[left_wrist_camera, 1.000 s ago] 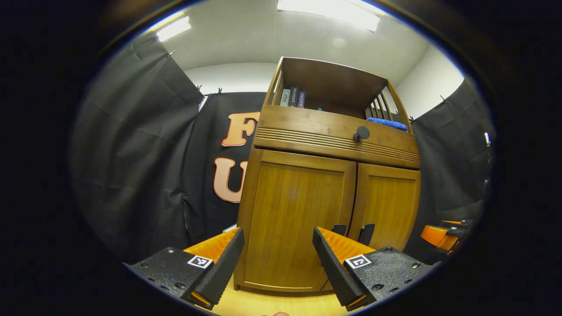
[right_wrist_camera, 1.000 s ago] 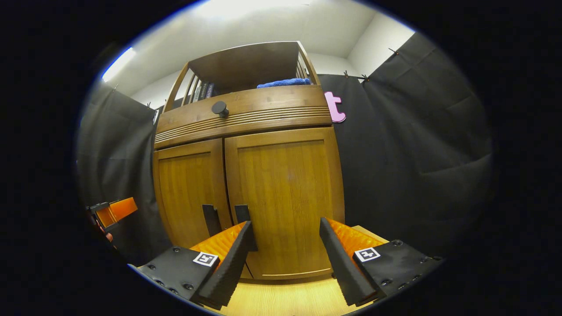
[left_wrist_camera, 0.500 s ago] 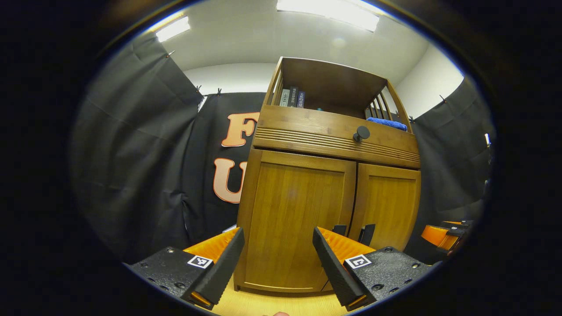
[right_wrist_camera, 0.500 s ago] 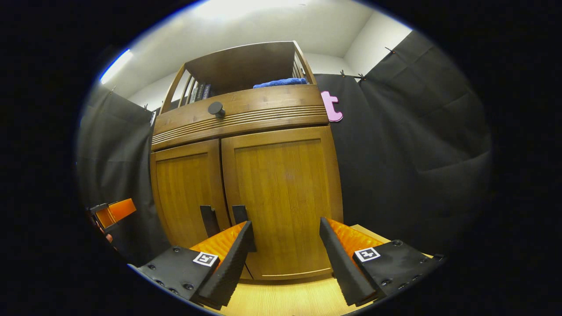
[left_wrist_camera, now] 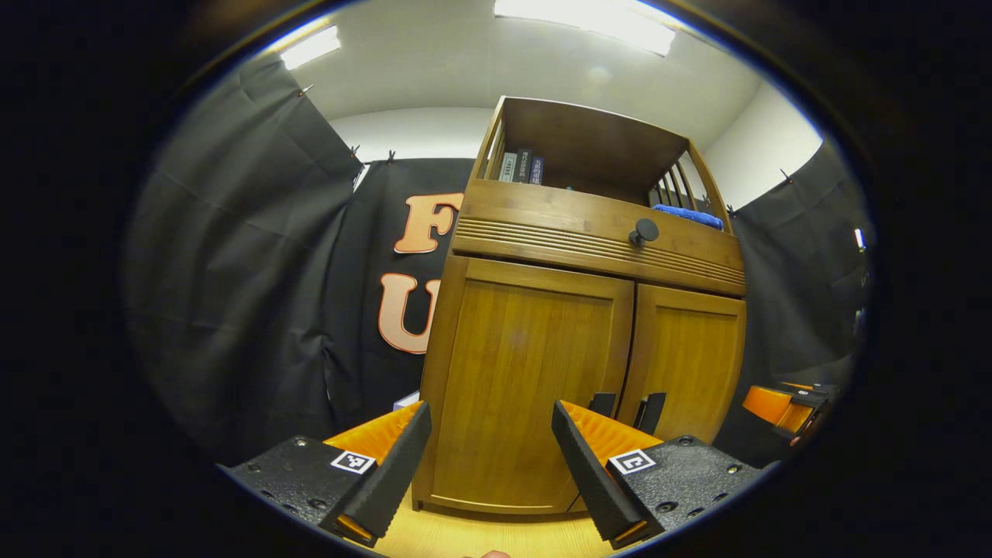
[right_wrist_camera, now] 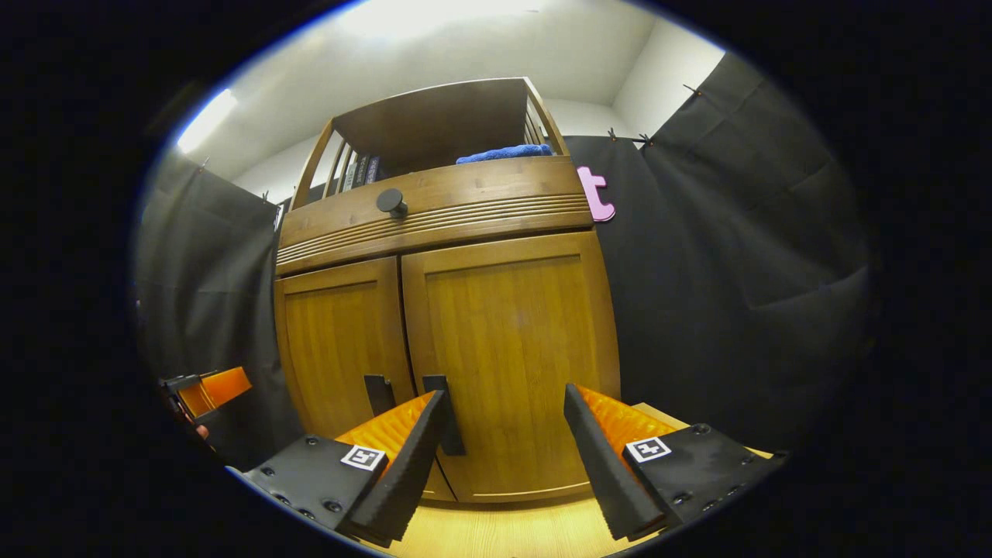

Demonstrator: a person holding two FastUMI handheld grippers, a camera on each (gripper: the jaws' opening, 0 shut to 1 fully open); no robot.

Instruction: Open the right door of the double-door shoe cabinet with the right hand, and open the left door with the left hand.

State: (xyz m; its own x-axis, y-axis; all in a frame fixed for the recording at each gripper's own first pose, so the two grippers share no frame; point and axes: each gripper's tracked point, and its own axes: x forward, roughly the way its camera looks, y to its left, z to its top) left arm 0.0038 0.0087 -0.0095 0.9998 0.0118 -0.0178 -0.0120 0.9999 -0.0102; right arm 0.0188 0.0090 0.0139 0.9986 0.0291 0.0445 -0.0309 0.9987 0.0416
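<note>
the shoe cabinet (left_wrist_camera: 589, 325) stands on a pale wood floor (right_wrist_camera: 511, 531) with both of its two doors closed: one left door (left_wrist_camera: 527, 387) and one right door (right_wrist_camera: 511, 356). two dark handles sit side by side at the centre seam, the left handle (left_wrist_camera: 601, 404) and the right handle (right_wrist_camera: 453, 418). above the doors runs one ribbed drawer front with one round black knob (left_wrist_camera: 644, 230). the open top shelf holds a short row of books (left_wrist_camera: 519, 167) on one side and one blue cloth (right_wrist_camera: 504, 153) on the other.

the left gripper (left_wrist_camera: 490, 465) faces the left door, jaws released and wide apart, grasping nothing, well short of the wood. the right gripper (right_wrist_camera: 508, 469) faces the right door, jaws likewise released and empty; its left finger overlaps the right handle in the right gripper view, and contact cannot be told.

in the left gripper view the right gripper appears as an orange and black shape at the far right edge. in the right gripper view the left gripper appears low at the left edge, with a fingertip (right_wrist_camera: 201, 431) of the hand holding it.
</note>
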